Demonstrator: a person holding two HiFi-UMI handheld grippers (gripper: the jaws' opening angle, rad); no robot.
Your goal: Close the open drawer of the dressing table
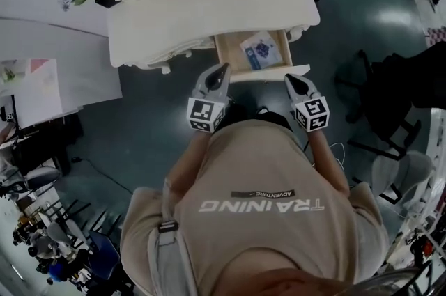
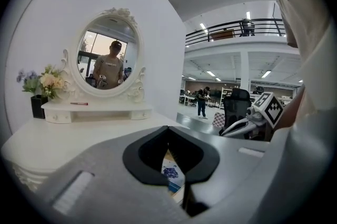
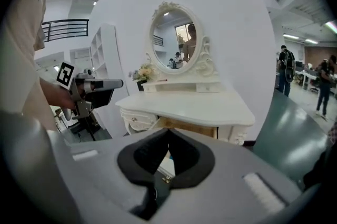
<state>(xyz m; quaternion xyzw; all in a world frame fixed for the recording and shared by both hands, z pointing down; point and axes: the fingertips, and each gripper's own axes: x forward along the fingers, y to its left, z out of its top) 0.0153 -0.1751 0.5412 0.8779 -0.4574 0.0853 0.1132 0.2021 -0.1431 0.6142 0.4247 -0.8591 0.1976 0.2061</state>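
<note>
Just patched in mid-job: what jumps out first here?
The open drawer juts from the white dressing table, a blue-printed packet lying inside. The left gripper and right gripper, both shut and empty, hover near its front panel. An oval mirror stands on the tabletop's far side.

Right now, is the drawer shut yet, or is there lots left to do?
Nothing is done yet. The drawer sticks out of the dressing table, and you can see a packet inside it. In hand: the left tool and right tool sit close to the drawer's front, jaws together and holding nothing. I cannot tell if they touch it. Left to do: push the drawer all the way in.
</note>
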